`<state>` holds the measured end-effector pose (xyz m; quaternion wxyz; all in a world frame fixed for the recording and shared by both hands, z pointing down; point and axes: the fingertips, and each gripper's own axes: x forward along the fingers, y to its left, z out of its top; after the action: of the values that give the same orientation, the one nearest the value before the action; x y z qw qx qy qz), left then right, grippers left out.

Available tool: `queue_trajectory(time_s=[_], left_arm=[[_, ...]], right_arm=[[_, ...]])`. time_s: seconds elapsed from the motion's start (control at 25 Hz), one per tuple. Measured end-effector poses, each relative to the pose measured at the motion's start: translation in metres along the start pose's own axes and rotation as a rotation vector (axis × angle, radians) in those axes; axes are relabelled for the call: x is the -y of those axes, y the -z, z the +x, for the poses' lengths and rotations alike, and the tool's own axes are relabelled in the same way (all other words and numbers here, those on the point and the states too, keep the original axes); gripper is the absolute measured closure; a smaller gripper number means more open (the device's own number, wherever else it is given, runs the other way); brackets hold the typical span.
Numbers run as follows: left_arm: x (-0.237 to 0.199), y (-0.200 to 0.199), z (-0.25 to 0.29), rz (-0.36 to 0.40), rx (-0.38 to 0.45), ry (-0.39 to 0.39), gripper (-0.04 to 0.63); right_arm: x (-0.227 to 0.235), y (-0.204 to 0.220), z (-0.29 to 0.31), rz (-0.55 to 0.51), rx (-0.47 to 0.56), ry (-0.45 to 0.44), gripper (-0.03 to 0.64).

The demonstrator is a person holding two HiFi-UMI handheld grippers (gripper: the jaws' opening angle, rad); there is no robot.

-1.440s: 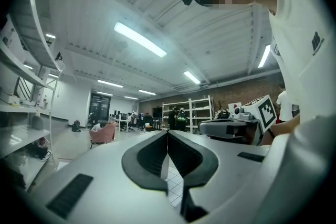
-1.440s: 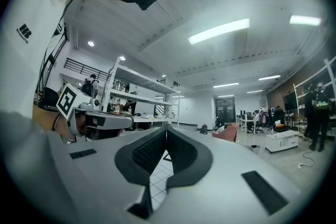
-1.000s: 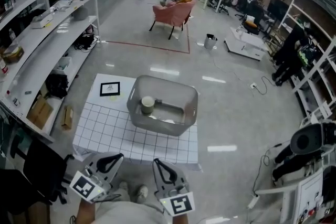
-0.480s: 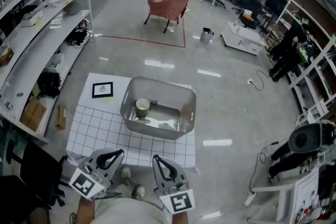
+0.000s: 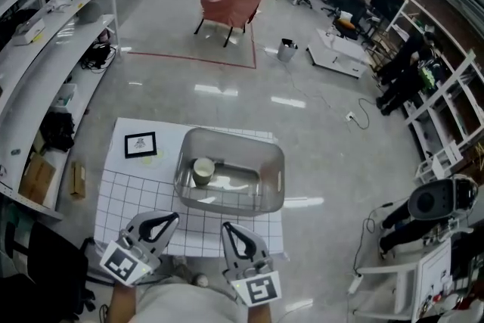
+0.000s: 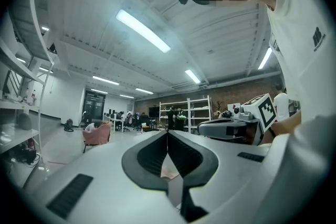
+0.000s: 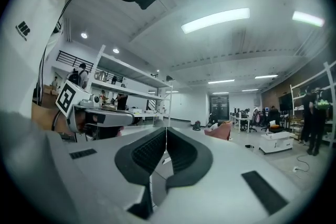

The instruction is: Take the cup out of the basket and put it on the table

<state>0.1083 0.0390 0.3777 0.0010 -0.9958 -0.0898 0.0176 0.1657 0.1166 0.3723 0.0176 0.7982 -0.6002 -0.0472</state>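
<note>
A pale cup (image 5: 203, 171) stands upright at the left end of a grey translucent basket (image 5: 266, 193), which rests on a table with a white grid cloth (image 5: 144, 193). Both grippers hang side by side at the table's near edge, short of the basket and touching nothing. My left gripper (image 5: 174, 217) is shut and empty, its jaws meeting in one line in the left gripper view (image 6: 167, 136). My right gripper (image 5: 225, 227) is likewise shut and empty (image 7: 166, 136). Neither gripper view shows the cup or the basket.
A small black-framed card (image 5: 141, 144) lies on the table's far left corner. Long white shelves (image 5: 45, 34) run along the left, a cardboard box (image 5: 36, 178) below them. A pink armchair (image 5: 227, 7) stands far back. Machines and a rack (image 5: 442, 200) stand at the right.
The table and basket have drawn closer and lower in the head view as the person walked towards them. Both grippers keep their place at the bottom, shut as before.
</note>
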Motion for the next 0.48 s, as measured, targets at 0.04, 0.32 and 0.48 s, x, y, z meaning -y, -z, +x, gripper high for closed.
queue_trajectory(time_s=[0.04, 0.32, 0.48], left_arm=[[-0.009, 0.001, 0.001, -0.003, 0.002, 0.001, 0.584], [-0.043, 0.004, 0.007, -0.035, 0.026, 0.029, 0.586], [-0.059, 0.007, 0.013, -0.047, 0.028, 0.031, 0.584]], right_arm=[[0.0, 0.0, 0.007, 0.0, -0.003, 0.006, 0.607], [0.003, 0.001, 0.039, -0.031, -0.017, 0.043, 0.606], [0.006, 0.004, 0.055, -0.037, -0.031, 0.041, 0.606]])
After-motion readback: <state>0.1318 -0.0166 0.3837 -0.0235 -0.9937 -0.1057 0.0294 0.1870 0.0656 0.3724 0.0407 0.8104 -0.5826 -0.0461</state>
